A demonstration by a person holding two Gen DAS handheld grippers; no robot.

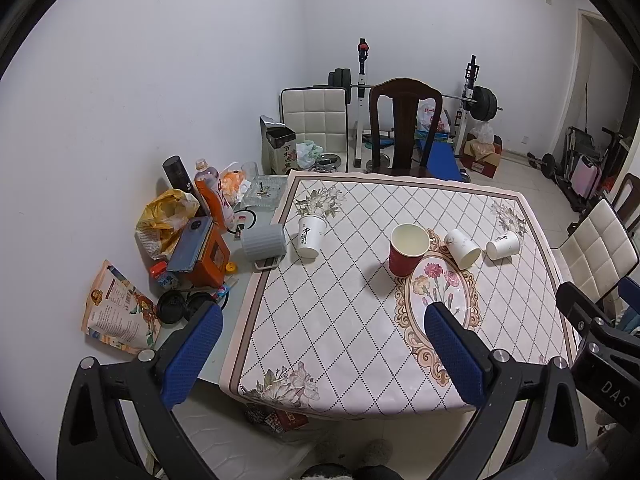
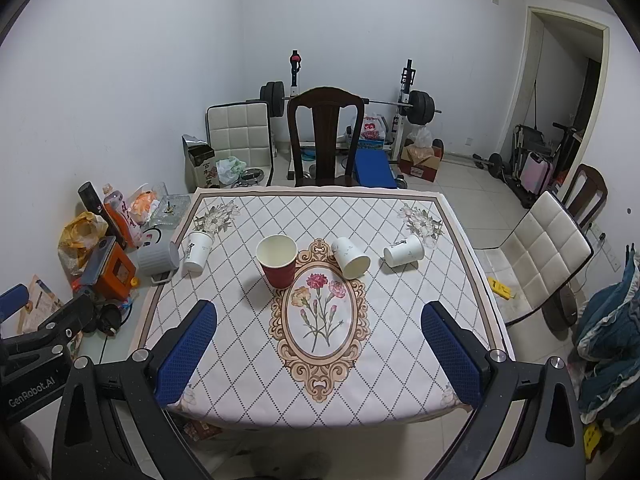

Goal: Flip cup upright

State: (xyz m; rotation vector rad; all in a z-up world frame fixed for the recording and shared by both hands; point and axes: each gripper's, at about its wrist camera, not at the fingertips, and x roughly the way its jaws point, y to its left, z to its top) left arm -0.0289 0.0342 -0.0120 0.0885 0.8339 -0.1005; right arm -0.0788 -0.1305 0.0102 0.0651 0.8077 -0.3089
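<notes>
Along the table's (image 2: 460, 280) far half four paper cups sit in a loose row. Near the far-left corner a white cup (image 2: 198, 251) stands upright; next, left of centre, a red cup (image 2: 278, 260) stands mouth up, touching the oval flower print. Right of it a second white cup (image 2: 350, 258) lies tipped on its side with its mouth toward the near edge, and a third white cup (image 2: 404, 251) lies on its side toward the right edge — these two are likely what remains to be set upright.

The left gripper (image 1: 324, 356) hovers above the near-left corner, blue pads spread wide and gripping nothing. The right gripper (image 2: 320, 354) hangs over the near edge, centred, its fingers equally wide apart and empty — a ready stance, probably, well short of any cup.

A diamond-patterned cloth (image 2: 248, 380) covers the table; clutter (image 1: 192, 240) of bottles and bags crowds its bare left strip by the wall. Beyond stand a dark wooden chair (image 2: 326, 136), a barbell rack (image 2: 408, 96) and a doorway (image 2: 560, 100).
</notes>
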